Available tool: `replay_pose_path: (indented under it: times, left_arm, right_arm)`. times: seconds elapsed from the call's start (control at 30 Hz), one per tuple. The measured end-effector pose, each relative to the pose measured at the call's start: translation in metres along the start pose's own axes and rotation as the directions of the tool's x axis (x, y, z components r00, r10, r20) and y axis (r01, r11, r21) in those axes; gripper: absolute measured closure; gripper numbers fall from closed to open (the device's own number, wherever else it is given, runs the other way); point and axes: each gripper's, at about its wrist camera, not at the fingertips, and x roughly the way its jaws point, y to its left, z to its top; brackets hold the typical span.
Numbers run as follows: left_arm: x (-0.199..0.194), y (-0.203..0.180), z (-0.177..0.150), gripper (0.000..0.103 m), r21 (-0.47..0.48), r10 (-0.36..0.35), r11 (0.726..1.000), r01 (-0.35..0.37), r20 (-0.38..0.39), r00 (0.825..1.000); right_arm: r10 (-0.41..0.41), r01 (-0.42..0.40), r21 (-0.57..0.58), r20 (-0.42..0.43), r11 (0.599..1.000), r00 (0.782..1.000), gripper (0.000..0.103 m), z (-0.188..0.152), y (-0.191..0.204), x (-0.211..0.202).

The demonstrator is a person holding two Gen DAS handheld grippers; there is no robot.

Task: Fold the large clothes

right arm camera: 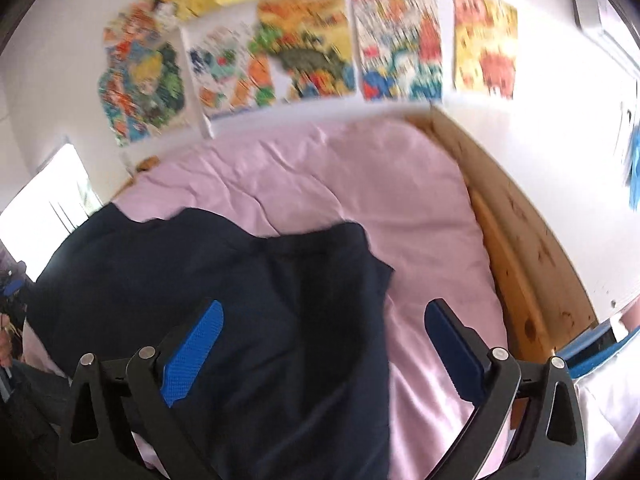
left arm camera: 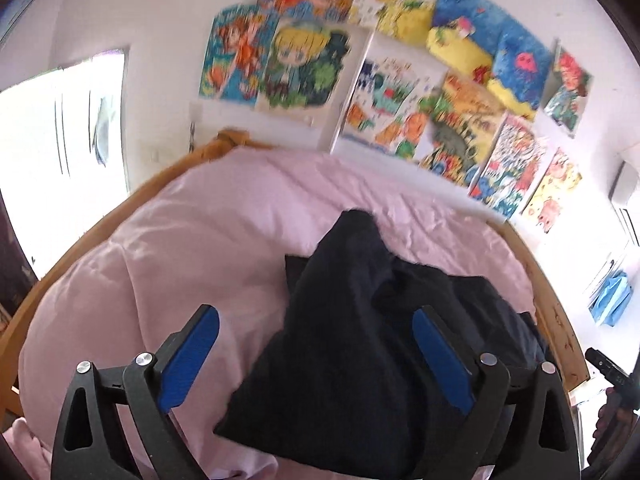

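I am holding both tongs, left gripper (left arm camera: 316,344) and right gripper (right arm camera: 324,340), spread apart above the bunched navy fabric garment (left arm camera: 360,320) on the pink bedsheet (left arm camera: 200,220), readying a grab.

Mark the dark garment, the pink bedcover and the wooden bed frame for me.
dark navy garment (right arm camera: 248,280), right wrist view, its flat middle.
pink bedcover (left arm camera: 224,208), left wrist view, bare stretch beyond the garment.
wooden bed frame (right arm camera: 520,248), right wrist view, right side rail.

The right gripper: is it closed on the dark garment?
No, the right gripper is wide open, and the dark garment lies loose on the pink sheet.
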Motion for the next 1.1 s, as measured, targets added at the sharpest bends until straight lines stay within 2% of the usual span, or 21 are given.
replay_pose_path:
  times: [0.17, 0.33, 0.43, 0.63, 0.8, 1.0, 1.1]
  left_arm:
    - [-0.037, -0.024, -0.023, 0.000, 0.050, -0.034, 0.998, 0.029, 0.095, 0.995]
    - [-0.065, -0.043, -0.047, 0.000, 0.088, -0.101, 0.992, 0.094, 0.080, 0.992]
    - [-0.077, -0.052, -0.061, 0.000, 0.111, -0.101, 0.989, 0.094, 0.065, 0.993]
    - [-0.105, -0.069, -0.085, 0.000, 0.200, -0.112, 0.974, 0.102, 0.043, 0.993]
    - [-0.132, -0.082, -0.105, 0.000, 0.286, -0.106, 0.955, 0.084, 0.063, 0.992]
    - [-0.157, -0.093, -0.135, 0.000, 0.404, -0.061, 0.915, 0.007, 0.121, 0.991]
    - [-0.163, -0.087, -0.147, 0.000, 0.399, -0.038, 0.917, -0.022, 0.140, 0.989]
  right_arm:
    - [0.000, 0.002, -0.009, 0.158, 1.000, 0.987, 0.002, -0.016, 0.027, -0.049]
    - [0.000, -0.010, 0.038, 0.261, 0.999, 0.965, 0.002, -0.037, 0.040, -0.087]
    - [-0.006, -0.016, 0.068, 0.309, 0.998, 0.951, 0.002, -0.056, 0.045, -0.108]
    - [0.009, -0.035, 0.066, 0.359, 0.997, 0.933, 0.001, -0.092, 0.062, -0.135]
    - [0.036, -0.043, 0.014, 0.340, 0.999, 0.940, 0.001, -0.121, 0.084, -0.148]
    - [0.046, -0.034, -0.043, 0.339, 0.999, 0.940, 0.001, -0.156, 0.101, -0.164]
    - [0.043, -0.031, -0.040, 0.352, 0.999, 0.935, 0.001, -0.170, 0.104, -0.173]
